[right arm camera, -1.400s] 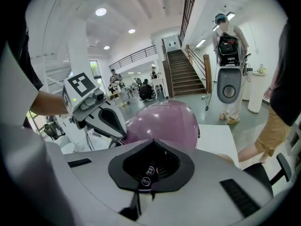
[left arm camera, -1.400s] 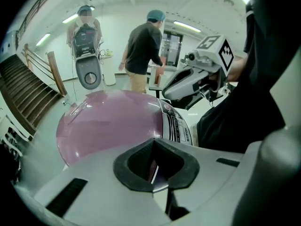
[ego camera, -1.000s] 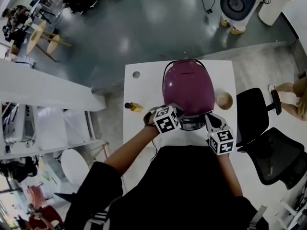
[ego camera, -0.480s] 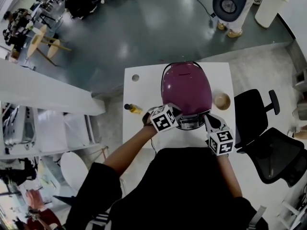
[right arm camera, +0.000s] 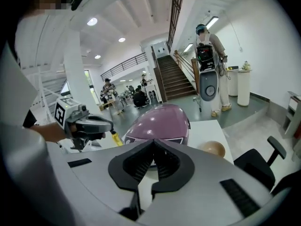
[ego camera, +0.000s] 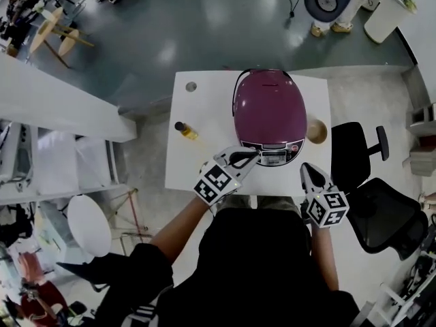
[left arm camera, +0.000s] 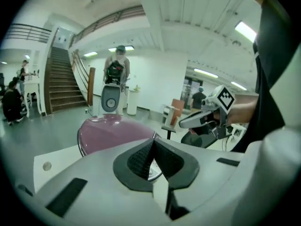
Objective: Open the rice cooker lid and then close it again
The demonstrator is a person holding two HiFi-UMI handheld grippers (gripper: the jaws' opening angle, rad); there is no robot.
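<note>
The purple rice cooker (ego camera: 270,114) stands on the white table (ego camera: 194,148) with its lid down. In the head view my left gripper (ego camera: 249,157) is shut and empty, its tip by the cooker's front left corner near the control panel (ego camera: 272,157). My right gripper (ego camera: 306,169) is shut and empty too, just off the cooker's front right, apart from it. The left gripper view has the cooker (left arm camera: 113,132) beyond the shut left gripper (left arm camera: 153,143). Beyond the shut right gripper (right arm camera: 154,146), the right gripper view takes in the cooker (right arm camera: 157,124) and the left gripper (right arm camera: 91,125).
A small yellow bottle (ego camera: 185,129) stands on the table left of the cooker, and a tan bowl (ego camera: 316,129) sits to its right. Black office chairs (ego camera: 354,157) stand right of the table. A person with a wheeled device (right arm camera: 207,79) stands beyond the table.
Both grippers have drawn back from the cooker's front toward me. The left one rose and turned; the right one slid to the right. The lid stays down.
</note>
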